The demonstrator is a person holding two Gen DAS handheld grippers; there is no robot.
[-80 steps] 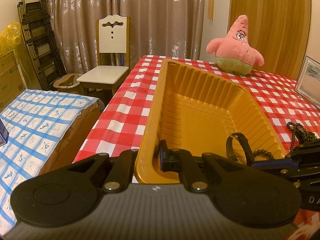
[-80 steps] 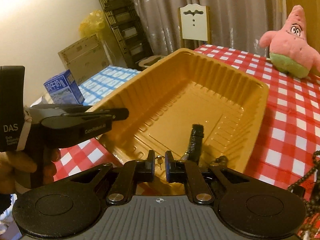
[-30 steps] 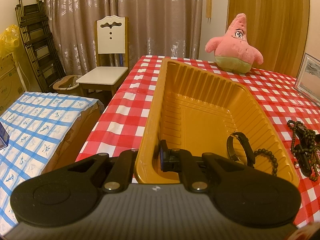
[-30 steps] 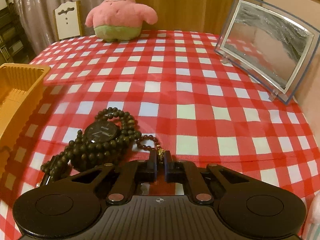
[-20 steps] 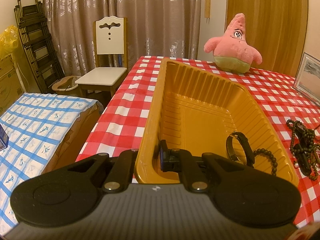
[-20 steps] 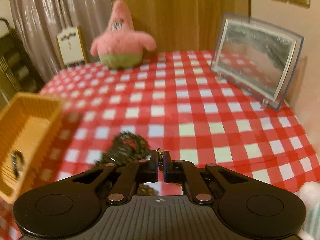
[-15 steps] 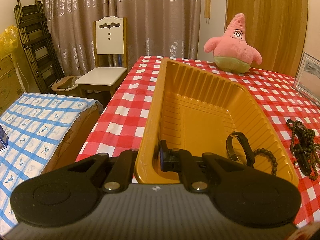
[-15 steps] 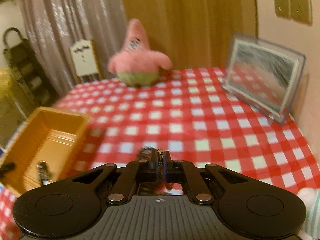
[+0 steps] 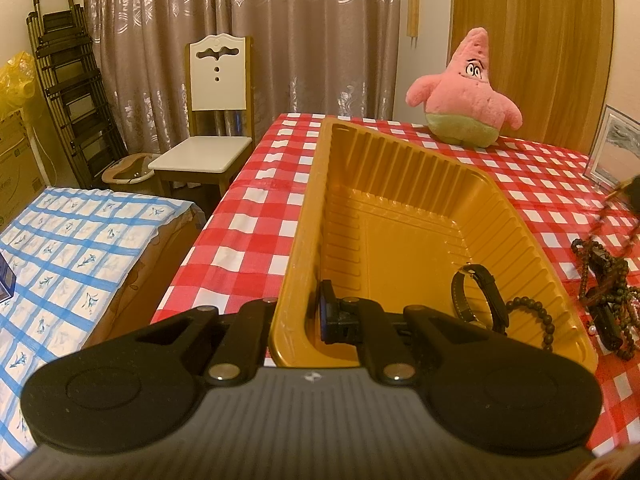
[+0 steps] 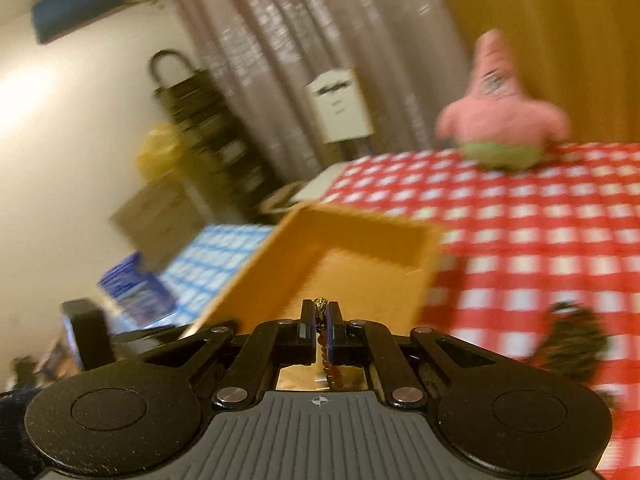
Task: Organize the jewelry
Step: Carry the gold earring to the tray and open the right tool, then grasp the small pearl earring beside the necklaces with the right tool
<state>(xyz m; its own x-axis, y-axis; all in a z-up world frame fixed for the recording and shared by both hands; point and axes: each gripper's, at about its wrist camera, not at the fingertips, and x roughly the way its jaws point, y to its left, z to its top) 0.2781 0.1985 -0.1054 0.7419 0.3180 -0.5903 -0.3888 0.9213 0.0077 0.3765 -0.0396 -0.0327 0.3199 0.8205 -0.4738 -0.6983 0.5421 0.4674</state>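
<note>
An orange plastic tray (image 9: pixel 400 184) lies on the red checked table. My left gripper (image 9: pixel 296 316) is shut on the tray's near wall, one finger outside and one inside. A black watch (image 9: pixel 480 300) and a dark bead bracelet (image 9: pixel 532 312) lie in the tray's near right corner. More dark beads and a watch sit in a pile (image 9: pixel 604 292) on the cloth right of the tray. My right gripper (image 10: pixel 319 316) is shut on a thin bead strand (image 10: pixel 320 303) with a gold end, held in the air and pointing at the tray (image 10: pixel 340 264). The right wrist view is blurred.
A pink star plush (image 9: pixel 464 100) stands at the table's far side, and a framed picture (image 9: pixel 612 144) at the far right. A white chair (image 9: pixel 216 100) and a blue checked surface (image 9: pixel 60 260) are left of the table.
My right gripper has risen from the cloth beside the bead pile with the strand in it and swung left to face the tray. The left gripper has kept its hold on the tray.
</note>
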